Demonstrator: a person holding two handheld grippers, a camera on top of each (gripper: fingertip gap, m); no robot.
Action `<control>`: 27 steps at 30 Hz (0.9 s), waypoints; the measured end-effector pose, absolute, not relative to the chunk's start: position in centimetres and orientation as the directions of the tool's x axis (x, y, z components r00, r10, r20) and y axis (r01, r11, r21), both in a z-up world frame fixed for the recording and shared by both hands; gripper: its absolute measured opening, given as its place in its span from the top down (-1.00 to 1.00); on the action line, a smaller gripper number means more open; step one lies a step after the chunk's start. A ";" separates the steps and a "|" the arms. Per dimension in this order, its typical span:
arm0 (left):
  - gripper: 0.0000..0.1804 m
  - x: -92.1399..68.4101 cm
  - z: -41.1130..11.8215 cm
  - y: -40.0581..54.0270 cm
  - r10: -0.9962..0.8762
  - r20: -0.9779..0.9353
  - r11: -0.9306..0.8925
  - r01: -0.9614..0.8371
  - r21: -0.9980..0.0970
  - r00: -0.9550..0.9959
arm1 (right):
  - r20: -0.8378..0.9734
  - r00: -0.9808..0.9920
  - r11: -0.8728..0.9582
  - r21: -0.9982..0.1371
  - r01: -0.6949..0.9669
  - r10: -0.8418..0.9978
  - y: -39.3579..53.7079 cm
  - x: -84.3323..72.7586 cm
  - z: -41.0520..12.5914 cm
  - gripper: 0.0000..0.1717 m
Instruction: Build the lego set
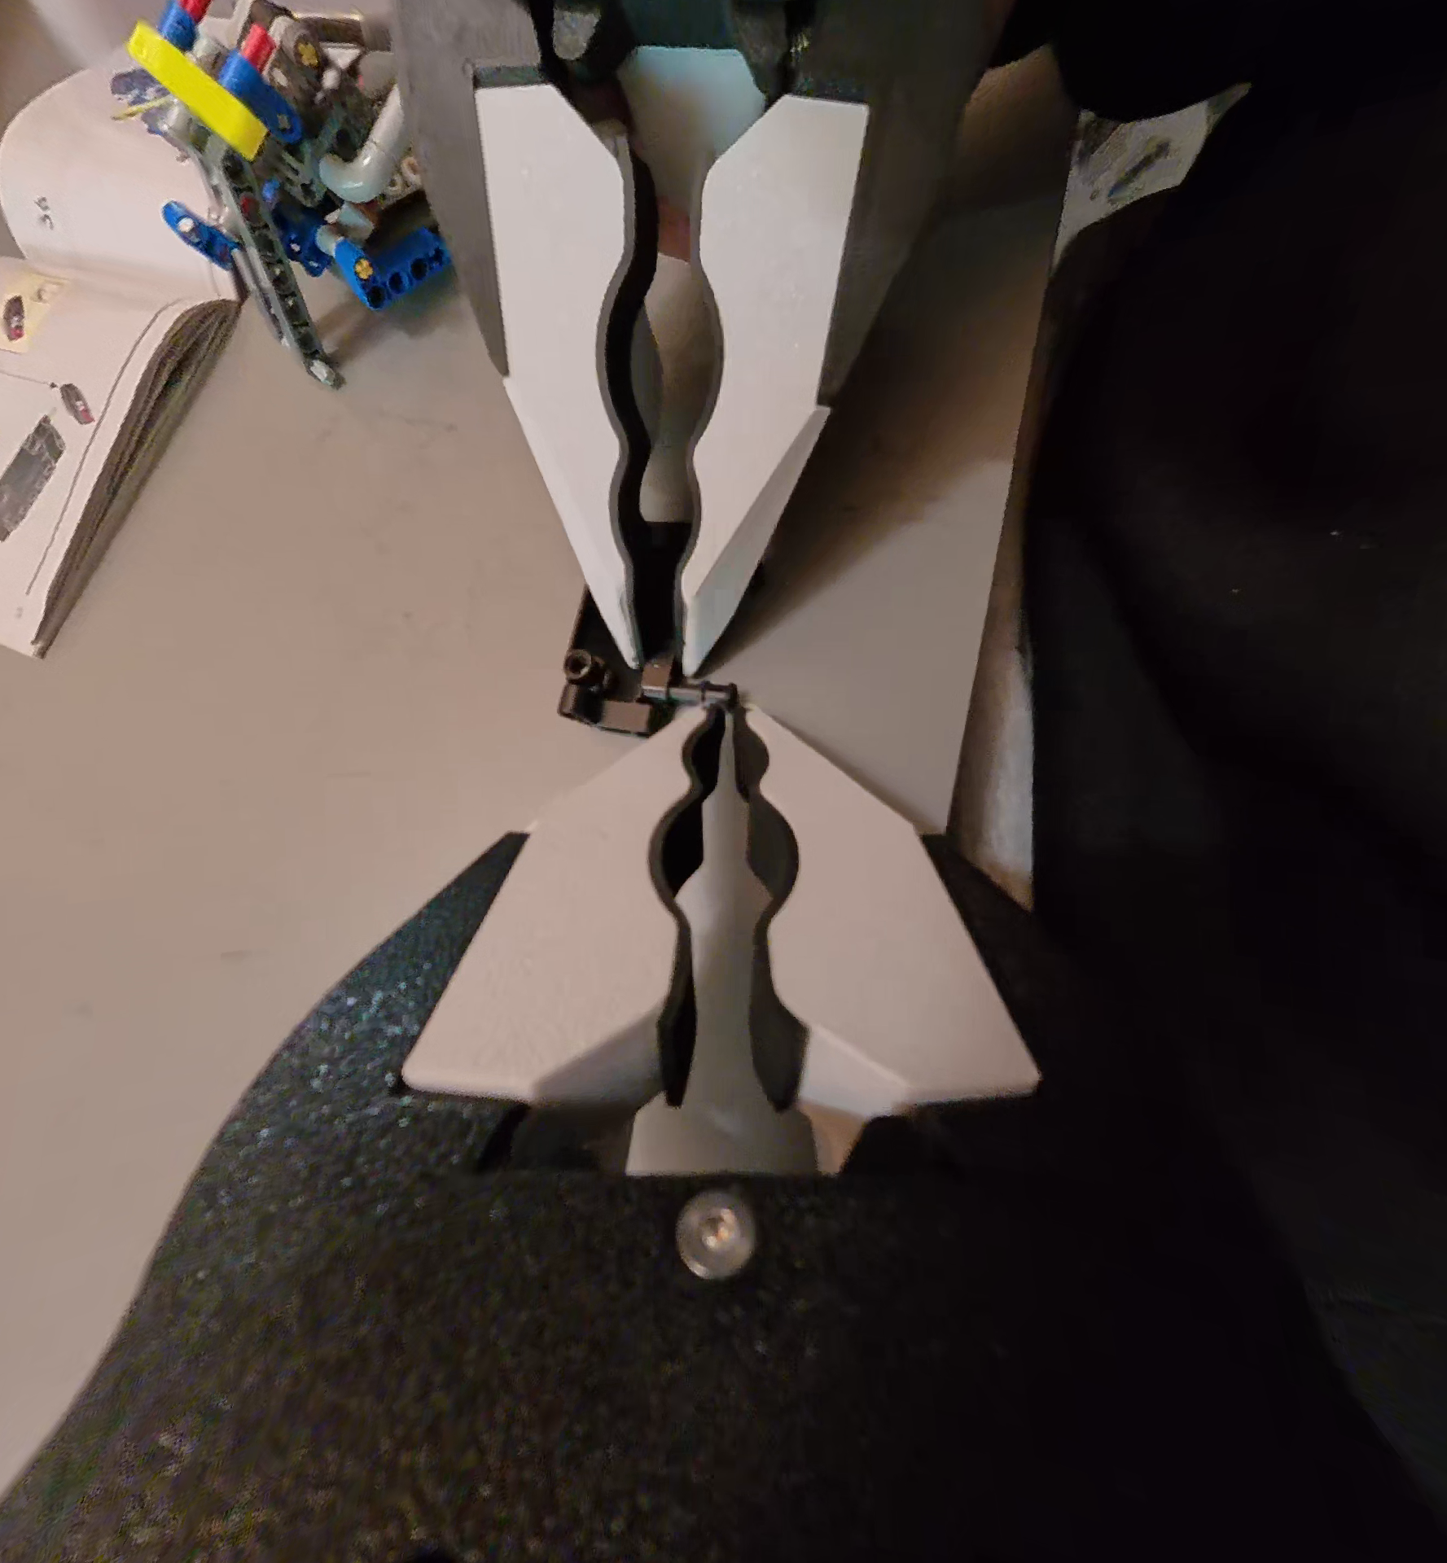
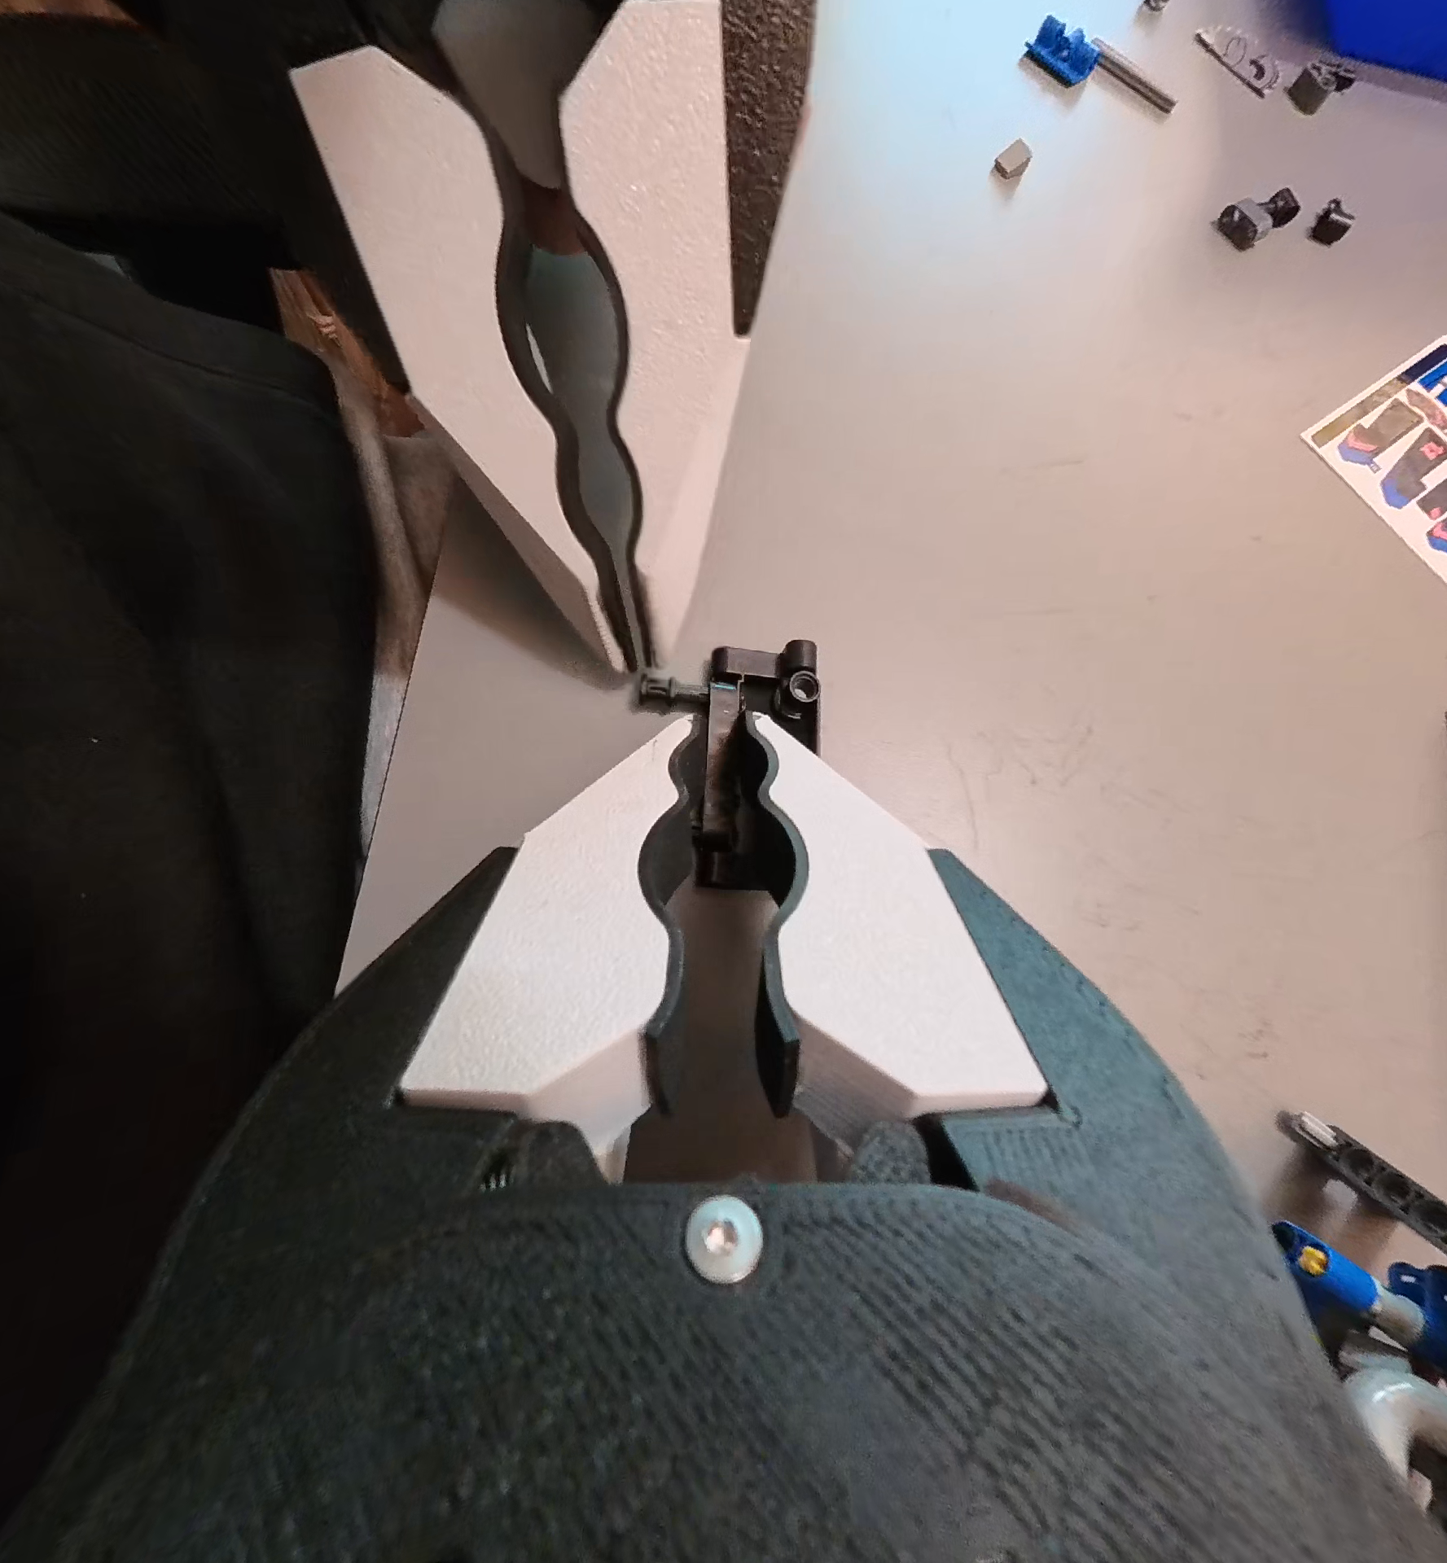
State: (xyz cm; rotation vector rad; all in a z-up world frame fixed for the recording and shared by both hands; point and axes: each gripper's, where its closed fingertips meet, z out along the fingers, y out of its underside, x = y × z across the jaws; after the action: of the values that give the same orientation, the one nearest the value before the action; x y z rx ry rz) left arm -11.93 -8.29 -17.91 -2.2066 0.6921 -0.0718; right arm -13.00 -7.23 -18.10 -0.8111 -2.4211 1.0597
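My right gripper (image 2: 724,744) is shut on a black frame-shaped building piece (image 2: 766,677) and holds it just above the grey table (image 2: 1041,677). A small black pin (image 2: 660,683) sticks out sideways from that piece. My left gripper (image 1: 715,715) is shut, with its fingertips (image 2: 637,655) pinching the pin's free end (image 1: 715,692). In the left wrist view the right gripper (image 1: 660,651) comes down from above with the black piece (image 1: 610,702) in its tips. The two grippers meet tip to tip near the table's edge.
An open instruction booklet (image 1: 68,440) and a partly built blue, yellow and grey model (image 1: 280,169) lie to the left. A sticker sheet (image 2: 1430,474), loose black pieces (image 2: 1261,220), a blue piece (image 2: 1058,46) and a dark beam (image 2: 1396,1184) lie to the right. A person's dark clothing (image 2: 110,592) is beyond the table edge. Left and right tips are no more than a few centimetres apart.
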 end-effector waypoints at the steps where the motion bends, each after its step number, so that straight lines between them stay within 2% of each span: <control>1: 1.00 -12.0 -17.8 -8.4 -0.478 -0.176 -0.531 -0.443 -0.722 0.860 | 0.112 -0.762 0.553 -0.755 0.352 0.638 -7.2 -13.0 -18.1 0.94; 8: 0.96 -12.2 -18.2 -8.4 -0.356 -0.169 -0.582 -0.360 -0.729 0.919 | 0.099 -0.738 0.533 -0.756 0.380 0.667 -7.2 -13.3 -18.1 0.94; 12: 0.87 -12.5 -18.1 -8.0 -0.179 -0.016 -0.640 -0.129 -0.758 0.984 | 0.054 -0.667 0.465 -0.759 0.456 0.743 -7.2 -13.5 -18.1 0.95; 14: 0.82 -12.6 -18.4 -7.8 -0.129 0.013 -0.656 -0.075 -0.751 0.992 | 0.084 -0.638 0.466 -0.757 0.459 0.765 -7.1 -13.7 -18.1 0.95; 17: 0.83 -12.8 -18.4 -7.6 -0.092 -0.008 -0.651 -0.066 -0.756 0.996 | 0.117 -0.618 0.475 -0.753 0.455 0.778 -7.2 -14.0 -18.1 0.95; 19: 0.92 -13.2 -18.4 -7.6 -0.065 -0.039 -0.648 -0.072 -0.758 0.997 | 0.119 -0.616 0.475 -0.753 0.455 0.779 -7.2 -14.1 -18.1 0.95; 27: 0.92 -13.9 -18.4 -7.3 -0.069 -0.160 -0.653 -0.166 -0.739 0.985 | 0.169 -0.580 0.487 -0.747 0.453 0.797 -6.7 -14.6 -18.1 0.95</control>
State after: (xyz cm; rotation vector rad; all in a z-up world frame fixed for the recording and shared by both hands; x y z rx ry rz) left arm -13.88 -7.27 -18.40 -2.2827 0.1633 0.1480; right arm -14.60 -6.73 -18.12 -1.0302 -2.2331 0.9089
